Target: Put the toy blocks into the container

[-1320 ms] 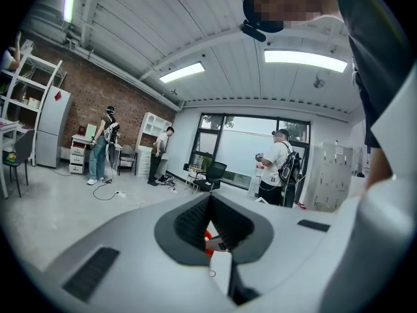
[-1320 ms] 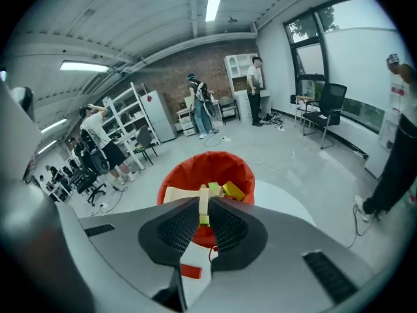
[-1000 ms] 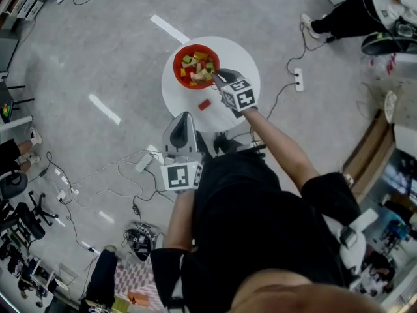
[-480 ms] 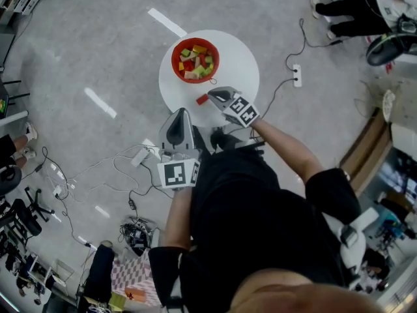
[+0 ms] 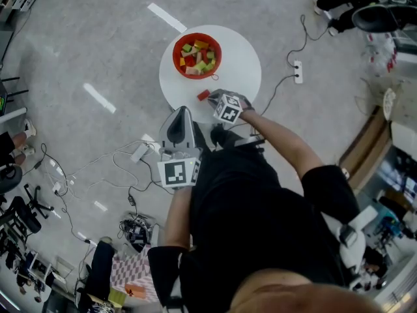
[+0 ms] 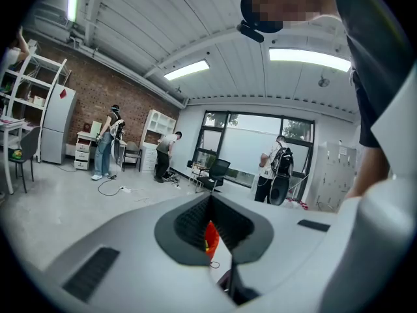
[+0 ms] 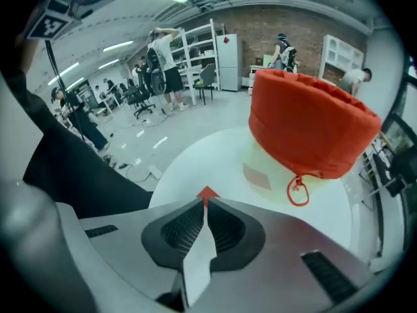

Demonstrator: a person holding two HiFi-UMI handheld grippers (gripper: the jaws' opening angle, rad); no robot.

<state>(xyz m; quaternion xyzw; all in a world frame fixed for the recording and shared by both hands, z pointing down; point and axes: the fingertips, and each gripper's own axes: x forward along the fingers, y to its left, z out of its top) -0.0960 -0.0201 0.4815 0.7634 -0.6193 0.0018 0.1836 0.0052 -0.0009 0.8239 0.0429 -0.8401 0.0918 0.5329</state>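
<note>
Your left gripper (image 5: 180, 115), jaws pressed together on nothing, hangs low-centre in the head view at the near edge of the table (image 5: 241, 64). Your right gripper (image 5: 212, 96) points steeply down, also closed and empty, and is the nearer one. The red block (image 5: 203, 95) lies on the table just beyond its tips, up-left, too small to read its long axis. The container (image 5: 176, 57) sits farther up.

Black short-sleeved top (image 5: 260, 220) – grey left gripper (image 5: 181, 112) and right gripper (image 5: 212, 94), black-and-white marker cubes (image 5: 179, 173).
</note>
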